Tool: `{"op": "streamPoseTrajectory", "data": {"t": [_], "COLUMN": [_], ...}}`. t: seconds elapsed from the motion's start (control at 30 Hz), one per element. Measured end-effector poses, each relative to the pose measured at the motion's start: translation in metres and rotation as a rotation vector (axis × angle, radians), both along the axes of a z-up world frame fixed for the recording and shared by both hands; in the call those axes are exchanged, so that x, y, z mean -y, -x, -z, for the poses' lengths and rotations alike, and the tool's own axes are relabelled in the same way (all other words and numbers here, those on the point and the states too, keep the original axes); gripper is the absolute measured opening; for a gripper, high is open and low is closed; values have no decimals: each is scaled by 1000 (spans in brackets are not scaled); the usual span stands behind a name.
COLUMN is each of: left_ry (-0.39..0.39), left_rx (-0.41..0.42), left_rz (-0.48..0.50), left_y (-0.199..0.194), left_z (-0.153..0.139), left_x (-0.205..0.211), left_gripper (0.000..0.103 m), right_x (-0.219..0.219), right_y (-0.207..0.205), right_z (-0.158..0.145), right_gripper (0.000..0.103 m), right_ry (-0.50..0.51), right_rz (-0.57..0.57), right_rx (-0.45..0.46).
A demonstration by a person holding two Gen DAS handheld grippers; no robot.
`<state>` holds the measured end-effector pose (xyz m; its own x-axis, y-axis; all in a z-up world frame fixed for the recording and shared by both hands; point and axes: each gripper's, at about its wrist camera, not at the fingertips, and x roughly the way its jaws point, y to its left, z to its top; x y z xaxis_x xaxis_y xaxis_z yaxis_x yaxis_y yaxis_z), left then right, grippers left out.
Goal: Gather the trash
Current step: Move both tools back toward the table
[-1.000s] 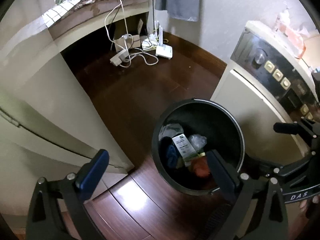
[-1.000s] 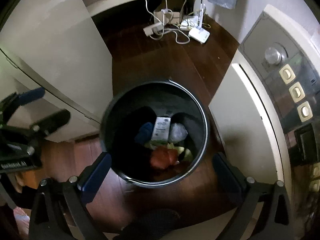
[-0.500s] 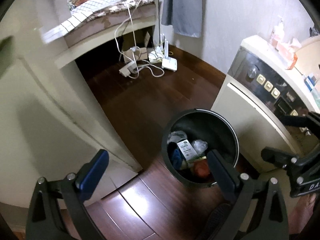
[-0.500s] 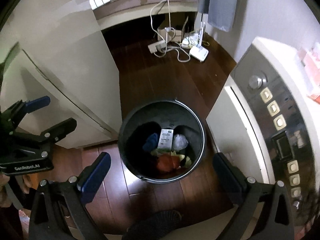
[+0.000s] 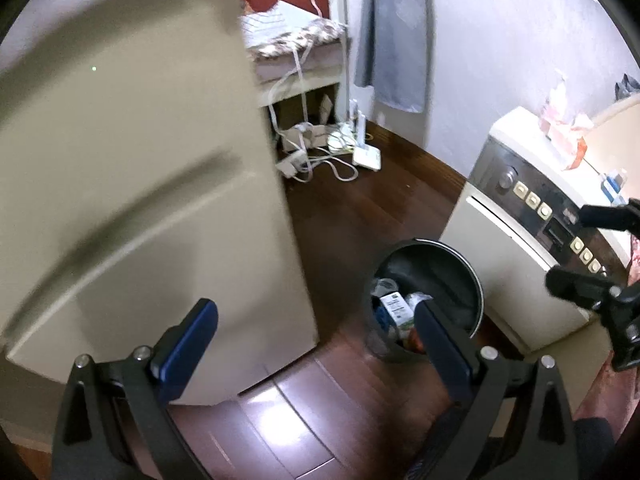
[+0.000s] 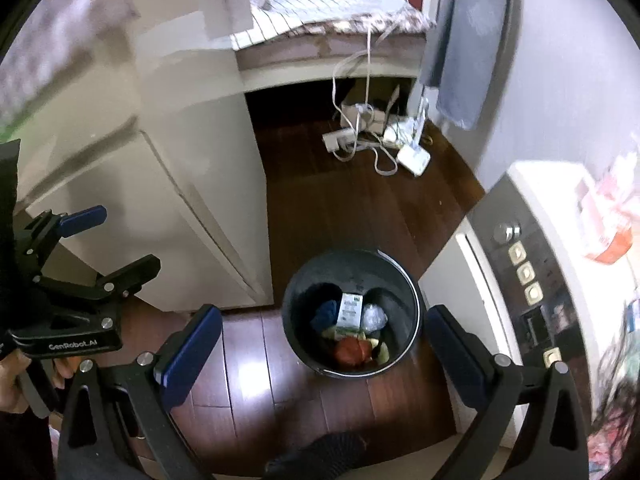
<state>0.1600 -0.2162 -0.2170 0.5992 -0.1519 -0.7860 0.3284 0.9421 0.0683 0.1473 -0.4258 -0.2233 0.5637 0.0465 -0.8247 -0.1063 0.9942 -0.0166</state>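
A black round trash bin [image 6: 404,292] stands on the dark wood floor between a beige cabinet and a washing machine. Inside lie a white carton [image 6: 349,309], a blue item [image 6: 324,314], clear plastic [image 6: 374,316] and something orange [image 6: 352,351]. The same bin [image 5: 468,276] shows low right in the left wrist view. My right gripper [image 6: 325,346] is open and empty, high above the bin. My left gripper [image 5: 316,334] is open and empty too, raised to the bin's left; it shows as [image 6: 108,238] in the right wrist view.
A beige cabinet [image 5: 140,184] fills the left. The washing machine [image 6: 532,280] stands right, with packets [image 6: 608,232] on top. Cables and a white power strip [image 6: 340,138] lie on the floor at the back, under a bed [image 6: 332,12]. A grey cloth [image 5: 394,32] hangs on the wall.
Both grippers have risen well away from the bin, which now looks smaller and lower. The left wrist view has swung left toward the cabinet. Both stay open.
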Motion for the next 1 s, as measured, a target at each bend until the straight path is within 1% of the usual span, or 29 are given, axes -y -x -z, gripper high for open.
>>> {"op": "streamPoseTrajectory", "data": {"t": [0.23, 0.4, 0.53, 0.73, 0.8, 0.93, 0.97, 1.0], "left_ry": [25, 48, 26, 50, 63, 83, 84, 89], "left_rx": [61, 117, 170, 237, 272, 312, 317, 324], "left_rz": [-67, -109, -135, -179, -212, -262, -288, -303], "left_y": [21, 38, 51, 66, 69, 69, 67, 64], "left_z": [-43, -84, -114, -155, -171, -193, -199, -204], "left_x": [-47, -87, -112, -152, -169, -199, -210, -220], "left_gripper": [99, 99, 99, 99, 99, 99, 99, 99], "right_x": [-49, -88, -119, -154, -161, -182, -189, -201], "right_y": [20, 34, 43, 45, 41, 26, 22, 15], "right_z": [-61, -103, -141, -191, -205, -222, -224, -229], "right_gripper": [103, 103, 103, 103, 103, 103, 103, 103], "right_ry": [23, 28, 26, -21, -64, -143, -146, -126], "right_rz": [-57, -113, -145, -159, -169, -206, -216, -226], "right_rx": [88, 153, 220, 313, 342, 357, 353, 344]}}
